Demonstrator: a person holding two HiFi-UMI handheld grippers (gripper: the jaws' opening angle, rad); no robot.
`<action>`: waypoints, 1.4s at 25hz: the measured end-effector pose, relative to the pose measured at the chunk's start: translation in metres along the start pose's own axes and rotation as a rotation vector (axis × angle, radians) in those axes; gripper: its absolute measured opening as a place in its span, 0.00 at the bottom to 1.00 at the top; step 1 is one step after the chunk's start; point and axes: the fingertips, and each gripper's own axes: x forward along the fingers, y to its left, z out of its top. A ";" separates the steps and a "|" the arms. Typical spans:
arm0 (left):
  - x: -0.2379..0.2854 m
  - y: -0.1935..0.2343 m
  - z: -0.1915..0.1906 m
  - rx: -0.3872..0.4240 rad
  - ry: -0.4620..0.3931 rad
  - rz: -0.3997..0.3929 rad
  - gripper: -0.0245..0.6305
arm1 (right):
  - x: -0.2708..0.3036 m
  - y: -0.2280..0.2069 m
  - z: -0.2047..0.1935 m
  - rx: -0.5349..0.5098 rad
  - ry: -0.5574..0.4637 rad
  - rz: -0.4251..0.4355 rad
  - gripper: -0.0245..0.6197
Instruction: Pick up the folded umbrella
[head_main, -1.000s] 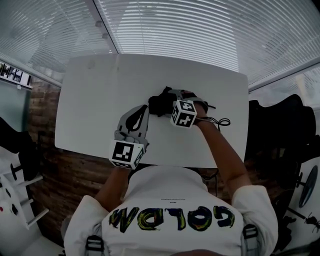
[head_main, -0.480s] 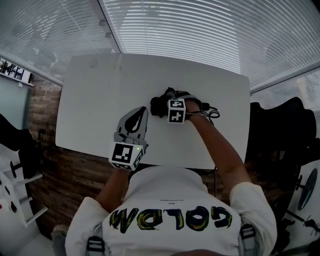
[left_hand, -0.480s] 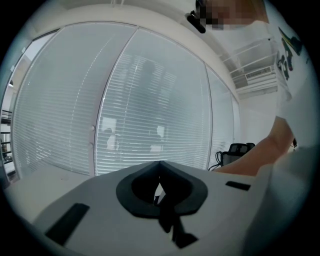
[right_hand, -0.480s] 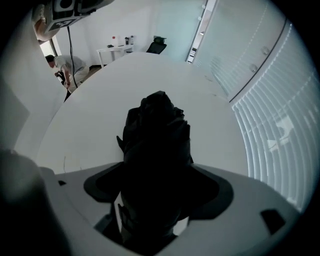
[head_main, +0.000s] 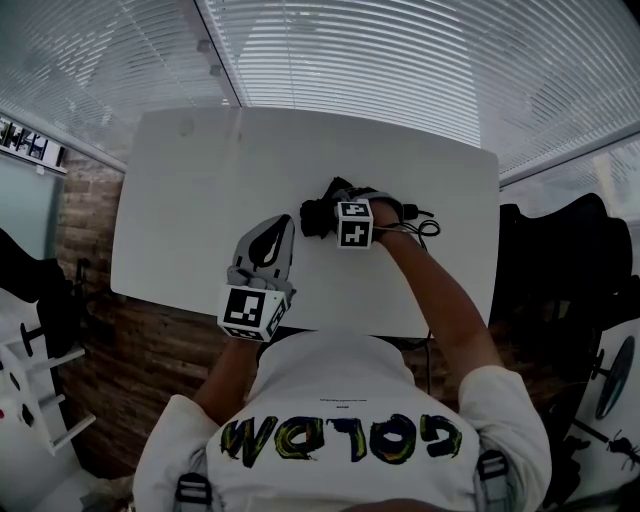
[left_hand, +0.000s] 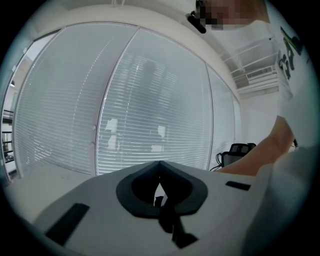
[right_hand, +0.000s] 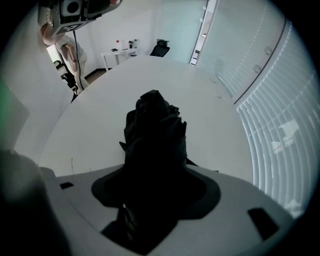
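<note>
The folded umbrella (head_main: 316, 212) is a black crumpled bundle lying right of the middle of the white table (head_main: 200, 180), its wrist cord (head_main: 428, 226) trailing to the right. My right gripper (head_main: 338, 205) points steeply down onto it. In the right gripper view the umbrella (right_hand: 155, 130) fills the gap between the closing jaws of my right gripper (right_hand: 155, 200), and the pads touch its fabric. My left gripper (head_main: 283, 222) lies nearly level near the table's front edge, left of the umbrella and apart from it. The left gripper view shows my left gripper (left_hand: 159, 166) shut on nothing.
Window blinds (head_main: 400, 60) run along the table's far side. A black chair (head_main: 560, 250) stands off the right end, a white rack (head_main: 40, 400) at lower left. The table's front edge is close to the person's body.
My right gripper came down onto the umbrella and rolled a little, its marker cube shifting left in the head view, and its jaws drew in around the bundle. My left gripper stayed put.
</note>
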 end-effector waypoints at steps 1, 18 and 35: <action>0.000 -0.001 0.000 0.000 -0.001 0.000 0.05 | -0.001 0.000 0.000 0.000 -0.004 -0.014 0.44; 0.007 -0.006 0.013 0.017 -0.027 -0.010 0.05 | -0.071 -0.024 -0.009 0.286 -0.227 -0.254 0.41; 0.010 -0.013 0.030 0.023 -0.064 -0.029 0.05 | -0.195 -0.022 -0.005 0.645 -0.662 -0.493 0.42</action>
